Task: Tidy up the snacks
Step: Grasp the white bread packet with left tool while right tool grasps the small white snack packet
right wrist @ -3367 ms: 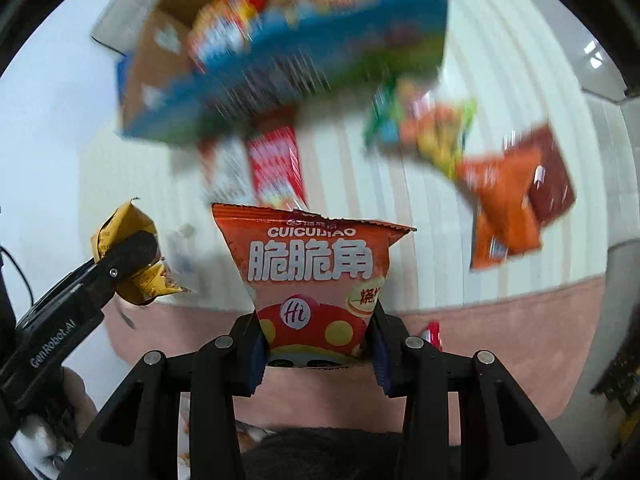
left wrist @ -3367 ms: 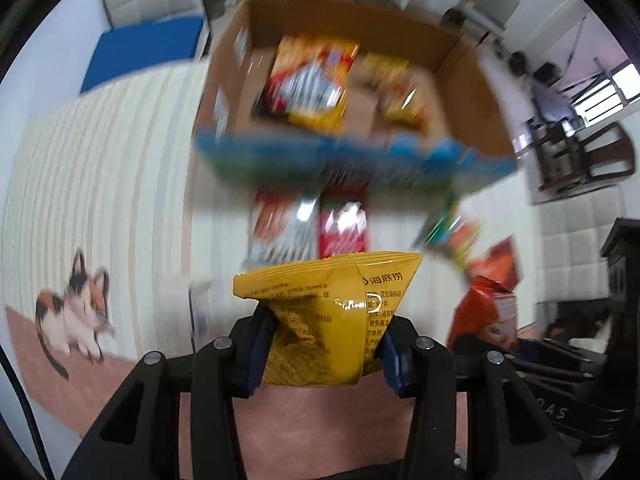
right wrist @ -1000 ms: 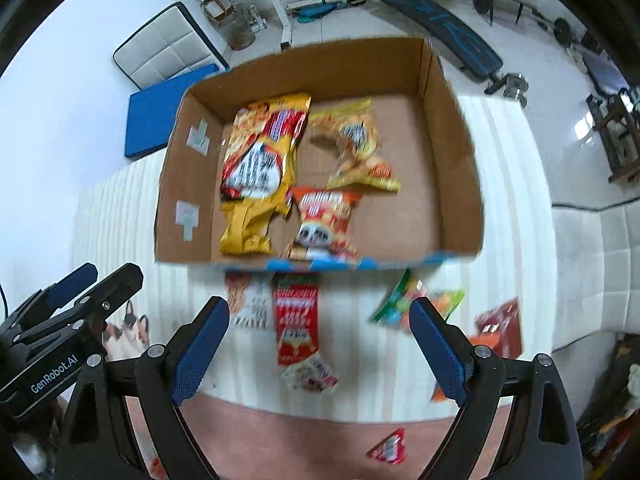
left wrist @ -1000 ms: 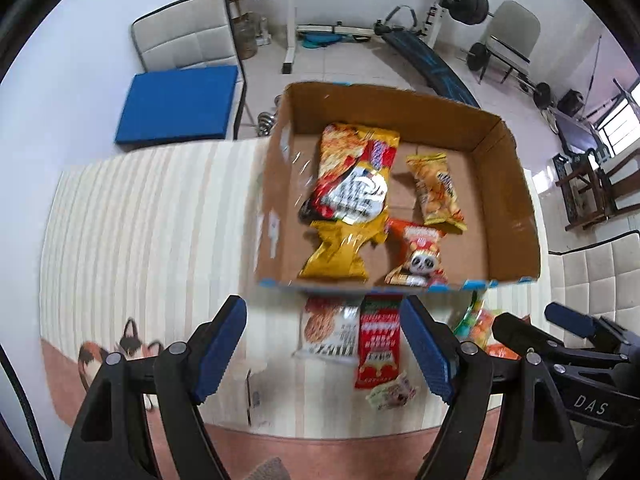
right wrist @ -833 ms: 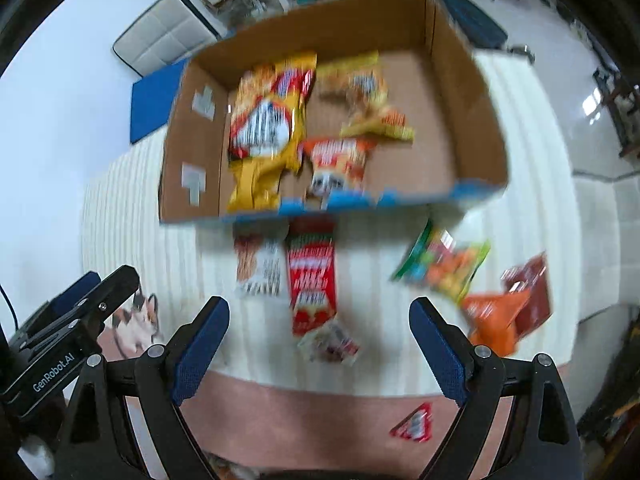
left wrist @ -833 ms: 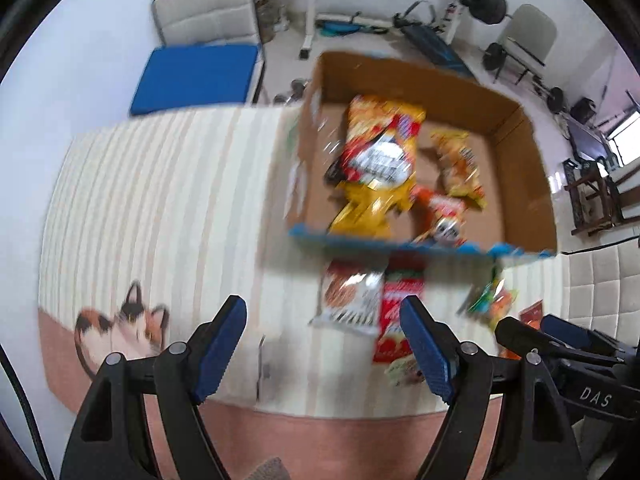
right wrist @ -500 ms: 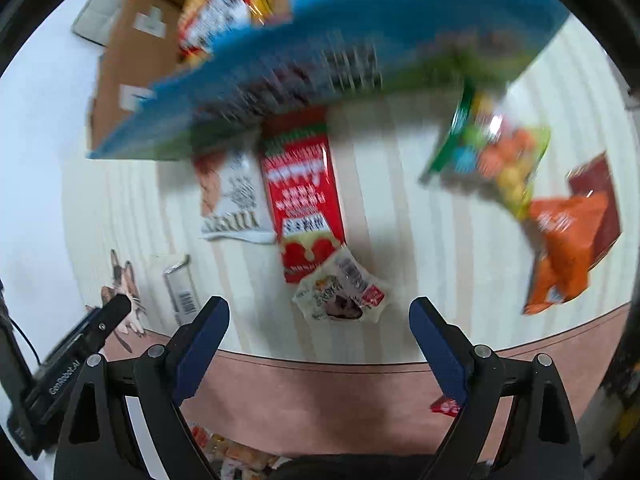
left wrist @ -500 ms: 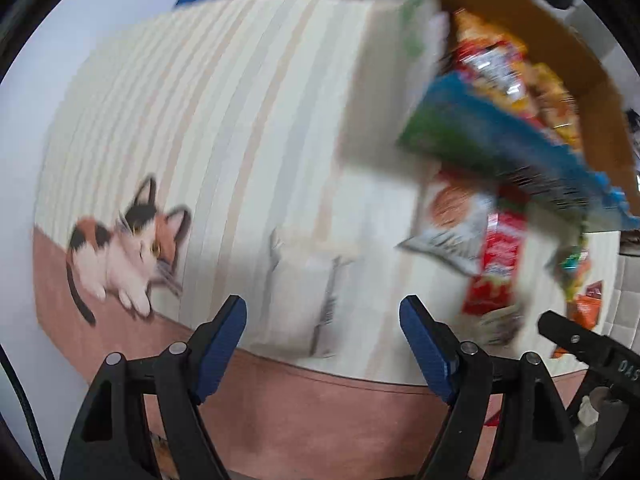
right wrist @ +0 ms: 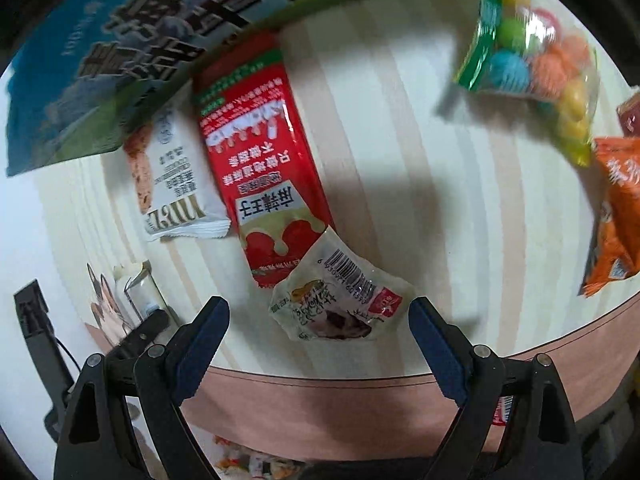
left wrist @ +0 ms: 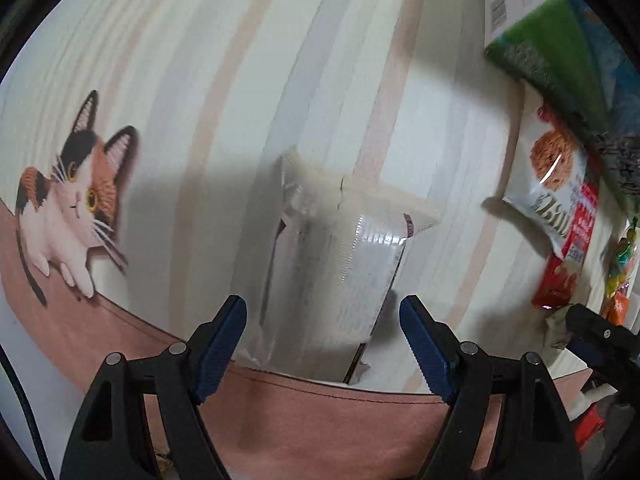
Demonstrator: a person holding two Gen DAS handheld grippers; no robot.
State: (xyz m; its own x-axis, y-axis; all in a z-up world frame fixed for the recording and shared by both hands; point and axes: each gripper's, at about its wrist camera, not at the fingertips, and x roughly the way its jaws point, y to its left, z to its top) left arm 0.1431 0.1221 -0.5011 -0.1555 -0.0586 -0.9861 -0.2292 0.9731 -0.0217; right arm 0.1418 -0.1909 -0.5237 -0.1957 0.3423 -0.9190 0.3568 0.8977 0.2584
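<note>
Both grippers empty, jaws apart: left gripper (left wrist: 322, 330) over pale packet (left wrist: 340, 272), right gripper (right wrist: 318, 330) over clear pouch (right wrist: 340, 304) (several snacks left outside box (right wrist: 120, 56)).

White cookie packet (right wrist: 176, 184): "muzi"; barcode on small clear packet (right wrist: 340, 300).

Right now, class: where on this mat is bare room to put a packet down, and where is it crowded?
Bare: the striped stretch between the cat picture and the white packet; also between the red packet and the candy bag. Crowded: beside the box, where packets overlap.
</note>
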